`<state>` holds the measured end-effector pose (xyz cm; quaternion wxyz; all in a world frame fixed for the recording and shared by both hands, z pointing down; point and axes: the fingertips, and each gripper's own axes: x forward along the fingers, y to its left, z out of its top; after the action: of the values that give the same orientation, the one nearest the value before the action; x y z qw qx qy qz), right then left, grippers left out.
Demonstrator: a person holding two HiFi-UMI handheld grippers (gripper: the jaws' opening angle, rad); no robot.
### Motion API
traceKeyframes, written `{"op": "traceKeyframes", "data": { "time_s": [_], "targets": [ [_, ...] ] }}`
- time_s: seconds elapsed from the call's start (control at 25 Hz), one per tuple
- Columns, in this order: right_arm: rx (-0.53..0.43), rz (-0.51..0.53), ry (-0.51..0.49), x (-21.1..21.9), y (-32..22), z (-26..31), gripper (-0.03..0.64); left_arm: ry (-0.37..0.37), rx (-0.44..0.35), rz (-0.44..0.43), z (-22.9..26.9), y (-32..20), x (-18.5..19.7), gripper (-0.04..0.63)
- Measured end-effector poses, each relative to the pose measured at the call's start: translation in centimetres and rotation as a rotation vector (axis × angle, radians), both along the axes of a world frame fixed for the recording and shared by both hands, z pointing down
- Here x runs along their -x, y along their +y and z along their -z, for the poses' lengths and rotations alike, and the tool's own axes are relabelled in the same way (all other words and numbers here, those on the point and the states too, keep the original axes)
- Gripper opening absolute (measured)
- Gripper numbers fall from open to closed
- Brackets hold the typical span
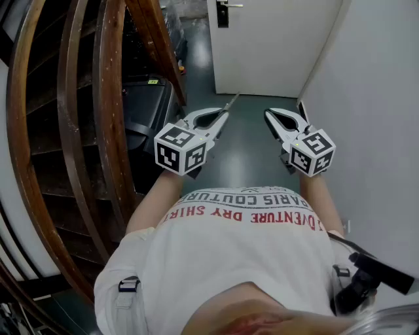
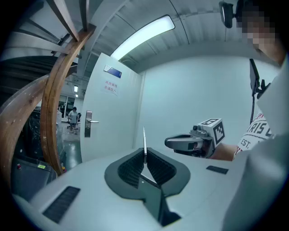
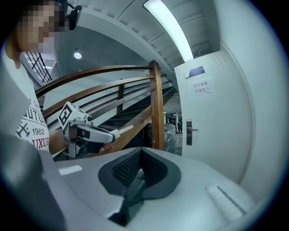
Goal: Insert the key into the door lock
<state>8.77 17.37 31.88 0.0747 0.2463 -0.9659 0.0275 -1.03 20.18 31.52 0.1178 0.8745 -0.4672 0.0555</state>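
A thin silver key (image 1: 230,103) sticks out forward from my left gripper (image 1: 221,116), which is shut on it. In the left gripper view the key blade (image 2: 144,143) stands upright, pinched between the ribbed pads of the left gripper (image 2: 144,156). The white door (image 1: 275,46) is ahead, well beyond the key tip. Its dark lock plate with a lever handle (image 1: 224,12) shows at the top edge, and also as the lock plate (image 2: 88,123) and lock plate (image 3: 189,131). My right gripper (image 1: 270,116) is level with the left one, shut and empty; the right gripper (image 3: 141,152) shows nothing between its pads.
A curved wooden stair railing (image 1: 65,131) runs along the left, with a black box (image 1: 147,108) on the floor beside it. A white wall (image 1: 373,98) closes the right side. The grey-green floor (image 1: 245,141) leads to the door. A person (image 2: 72,118) stands far off.
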Motion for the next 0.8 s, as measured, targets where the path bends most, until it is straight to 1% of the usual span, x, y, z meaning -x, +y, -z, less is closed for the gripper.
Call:
{"op": "traceKeyframes", "data": {
  "time_s": [0.36, 0.48, 0.8],
  "targets": [
    [-0.002, 0.020, 0.015, 0.1, 0.3, -0.4, 0.002, 0.000, -0.002, -0.010, -0.1, 0.0, -0.5, 0.021],
    [0.014, 0.034, 0.009, 0.3, 0.5, -0.7, 0.002, 0.002, 0.002, -0.011, -0.2, -0.1, -0.5, 0.021],
    [0.028, 0.009, -0.008, -1.1, 0.3, -1.1, 0.002, 0.003, 0.008, -0.043, -0.8, -0.6, -2.1, 0.021]
  ]
}}
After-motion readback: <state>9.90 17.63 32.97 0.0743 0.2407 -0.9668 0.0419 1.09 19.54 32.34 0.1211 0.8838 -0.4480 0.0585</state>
